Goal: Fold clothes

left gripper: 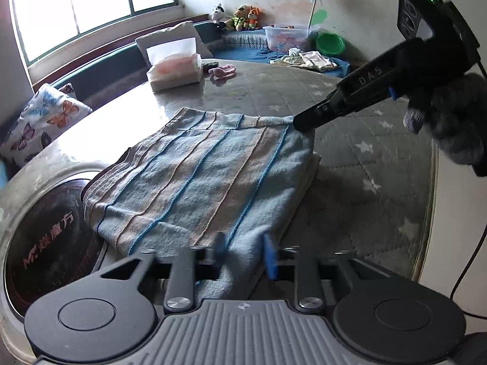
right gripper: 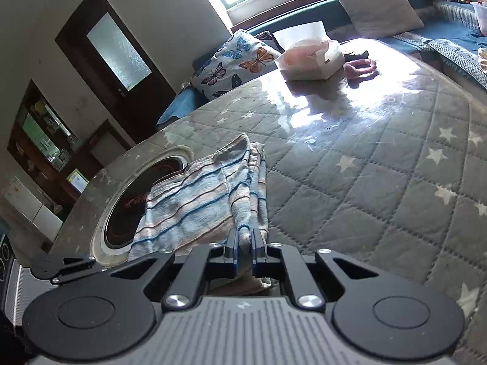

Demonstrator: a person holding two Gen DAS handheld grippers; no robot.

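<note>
Here the striped towel lies folded on the quilted table cover, its near-left edge overhanging the round black hob. The left gripper pinches the towel's near edge; the right gripper is clamped on its far corner. Beyond the towel, bare cover runs to the tissue box

The striped cloth covers part of the dark round hob set in the surface, hiding some of its red lettering. The left gripper's blue pads are motion-blurred. The far stuffed toys are too small to make out.
</note>
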